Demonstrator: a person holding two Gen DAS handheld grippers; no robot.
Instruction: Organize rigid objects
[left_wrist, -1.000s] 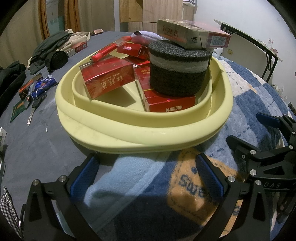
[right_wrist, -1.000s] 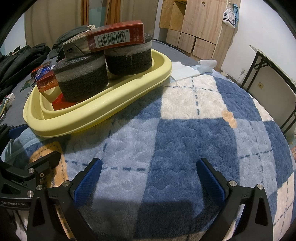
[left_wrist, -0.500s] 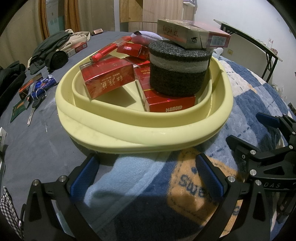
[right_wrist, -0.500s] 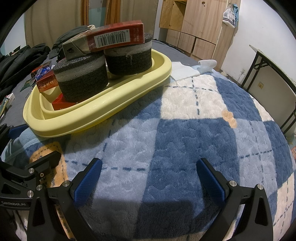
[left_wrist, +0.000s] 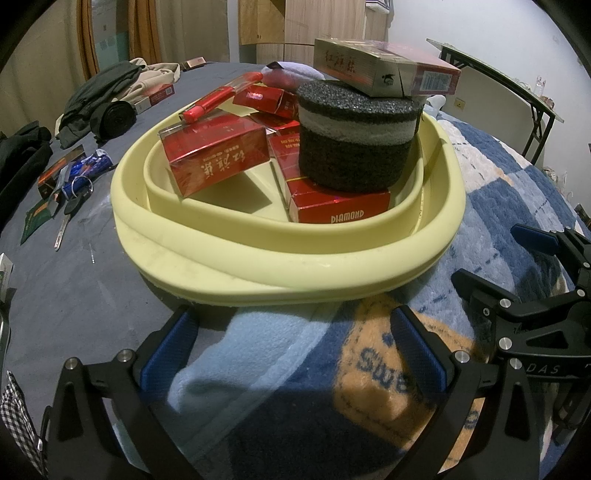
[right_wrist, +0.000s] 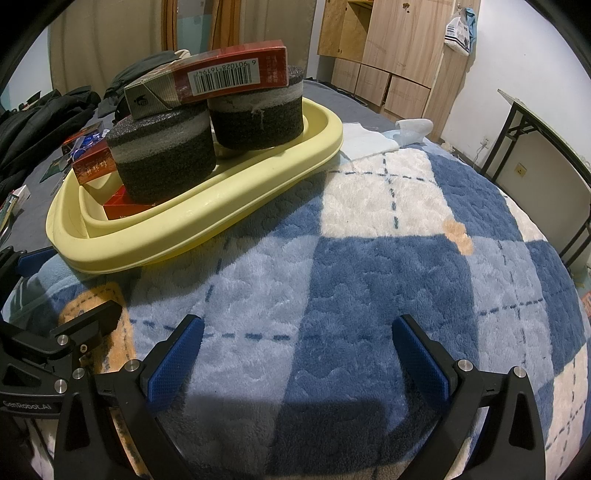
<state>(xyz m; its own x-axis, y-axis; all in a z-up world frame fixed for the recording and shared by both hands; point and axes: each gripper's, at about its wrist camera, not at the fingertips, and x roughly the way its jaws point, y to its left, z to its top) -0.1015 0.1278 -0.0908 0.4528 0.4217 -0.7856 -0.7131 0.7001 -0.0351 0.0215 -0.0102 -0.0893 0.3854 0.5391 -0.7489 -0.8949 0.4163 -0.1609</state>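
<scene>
A pale yellow tray (left_wrist: 258, 266) (right_wrist: 207, 218) rests on the bed. It holds several red cigarette boxes (left_wrist: 218, 155), a red pen (left_wrist: 218, 98) and two black-and-grey foam cylinders (right_wrist: 162, 162) (right_wrist: 258, 110). A long red and silver carton (left_wrist: 384, 68) (right_wrist: 214, 79) lies across the tops of the cylinders. My left gripper (left_wrist: 295, 350) is open and empty, just in front of the tray's near rim. My right gripper (right_wrist: 295, 354) is open and empty over the blue plaid blanket (right_wrist: 406, 258), to the right of the tray. It also shows in the left wrist view (left_wrist: 524, 295).
Keys (left_wrist: 70, 210), small boxes and packets (left_wrist: 55, 173) lie on the grey sheet left of the tray. Dark clothes (left_wrist: 99, 99) are piled behind them. A folding table (right_wrist: 546, 147) stands at the right. Wooden cabinets (right_wrist: 391, 55) stand at the back.
</scene>
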